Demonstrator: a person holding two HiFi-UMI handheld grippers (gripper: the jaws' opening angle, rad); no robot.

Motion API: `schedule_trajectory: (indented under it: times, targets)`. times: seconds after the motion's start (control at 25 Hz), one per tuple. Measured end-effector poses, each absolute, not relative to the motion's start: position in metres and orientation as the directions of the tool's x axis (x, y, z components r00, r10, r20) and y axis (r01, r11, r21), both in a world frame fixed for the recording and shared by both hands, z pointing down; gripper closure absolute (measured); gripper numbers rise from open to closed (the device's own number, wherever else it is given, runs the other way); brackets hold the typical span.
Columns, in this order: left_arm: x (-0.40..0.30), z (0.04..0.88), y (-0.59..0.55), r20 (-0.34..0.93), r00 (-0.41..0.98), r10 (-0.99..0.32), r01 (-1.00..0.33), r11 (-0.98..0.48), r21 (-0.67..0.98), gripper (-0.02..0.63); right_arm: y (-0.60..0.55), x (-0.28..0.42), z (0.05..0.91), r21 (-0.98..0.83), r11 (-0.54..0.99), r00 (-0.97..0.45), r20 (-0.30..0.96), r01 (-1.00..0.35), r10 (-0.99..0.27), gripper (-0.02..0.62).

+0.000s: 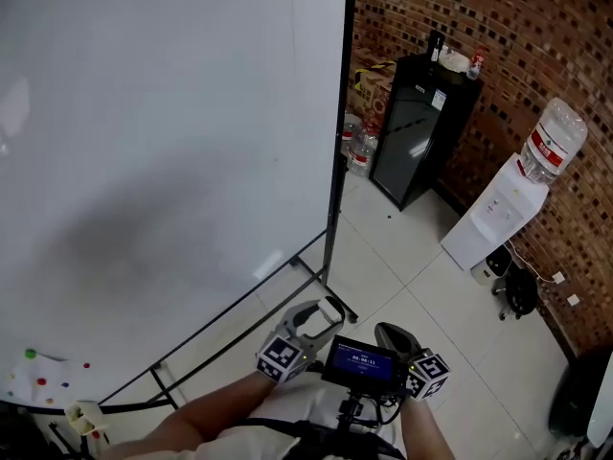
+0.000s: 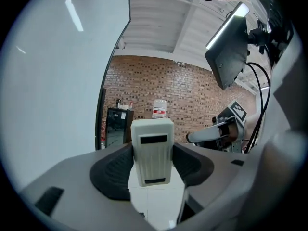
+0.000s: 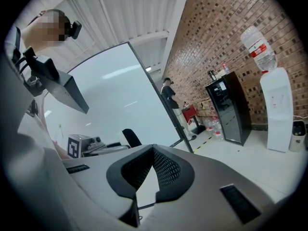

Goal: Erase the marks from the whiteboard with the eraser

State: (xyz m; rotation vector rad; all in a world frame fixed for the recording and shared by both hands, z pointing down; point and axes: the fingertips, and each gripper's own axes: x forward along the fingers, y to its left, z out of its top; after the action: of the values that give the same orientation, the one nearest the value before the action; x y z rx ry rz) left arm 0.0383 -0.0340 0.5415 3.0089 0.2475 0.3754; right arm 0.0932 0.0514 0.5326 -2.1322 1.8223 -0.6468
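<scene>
Two hand-held grippers sit low at 6 o'clock in the head view, close to the person's body and well apart from the board. The left hand-held gripper (image 2: 153, 166) has its jaws clamped on the eraser (image 2: 152, 150), a pale ribbed block standing upright between the dark pads (image 2: 114, 170) with its top poking above them. The right hand-held gripper (image 3: 153, 171) is drawn in until the pad tips meet, and there is nothing between them, just a sliver of floor showing through the wedge. A small lit screen (image 1: 362, 362) rides between the two grippers. The whiteboard (image 1: 163, 142) fills the head view from 9 to 12 o'clock, with a faint grey patch near its middle; shadow or smear, I cannot tell. A few coloured magnets (image 1: 31, 355) dot its corner at 8 o'clock, and its black stand (image 1: 330, 257) angles down to the floor just ahead of the grippers. Over at 1 o'clock a black cabinet (image 1: 417, 127) stands against the brick wall (image 1: 536, 46), with water bottles (image 1: 358, 148) and cardboard boxes (image 1: 372, 82) tucked between it and the board's edge. At 3 o'clock there's a white water dispenser (image 1: 493, 214) topped with its big bottle (image 1: 556, 137), and a dark bag-like thing (image 1: 518, 293) on the white tiled floor (image 1: 431, 305) just beside it. In the right gripper view a person (image 3: 168, 93) in dark clothes stands by the board's far edge.
</scene>
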Motion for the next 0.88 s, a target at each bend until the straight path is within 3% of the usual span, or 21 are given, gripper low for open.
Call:
schedule_trajectory:
  times: [0.52, 0.88]
  targets:
    - [0.024, 0.566, -0.105, 0.324, 0.942, -0.084, -0.097, -0.995, 0.025, 0.345, -0.054, 0.096, 0.560, -0.513, 0.102, -0.188, 0.119, -0.852, -0.975, 0.580]
    - [0.104, 0.590, -0.130, 0.403, 0.894, -0.194, -0.259, -0.959, 0.113, 0.345, -0.092, 0.163, 0.567, -0.492, 0.237, -0.355, 0.161, -0.838, -0.921, 0.580]
